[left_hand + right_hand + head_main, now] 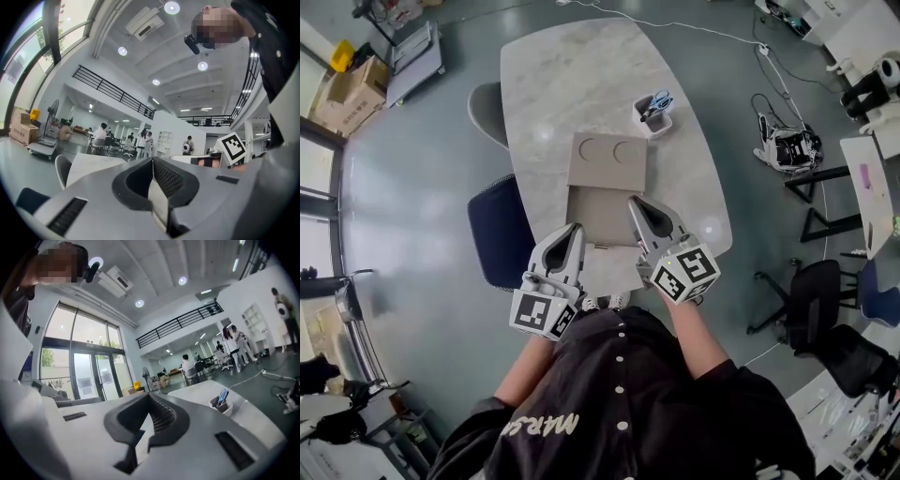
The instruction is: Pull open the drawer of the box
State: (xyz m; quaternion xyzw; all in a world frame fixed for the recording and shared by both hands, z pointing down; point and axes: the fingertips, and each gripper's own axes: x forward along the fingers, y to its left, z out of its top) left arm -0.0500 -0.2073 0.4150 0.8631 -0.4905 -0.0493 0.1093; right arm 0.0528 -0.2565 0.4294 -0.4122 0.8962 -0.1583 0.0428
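A tan box (pixel 607 161) with two round recesses in its top lies on the marble table (pixel 572 84). Its drawer (pixel 600 216) stands pulled out toward me, a small handle on its near edge. My left gripper (pixel 574 230) hangs just left of the drawer's near corner, jaws closed on nothing. My right gripper (pixel 636 202) hovers over the drawer's right side, also closed and empty. Both gripper views tilt up at the ceiling; the left gripper (pixel 152 160) and right gripper (pixel 149 395) show jaws meeting at the tip. The box is hidden in both.
A white cup of pens and scissors (pixel 653 111) stands right of the box, also seen as the cup (pixel 223 404). A dark blue chair (pixel 497 232) and a grey chair (pixel 486 111) sit at the table's left edge. People stand far off in the hall.
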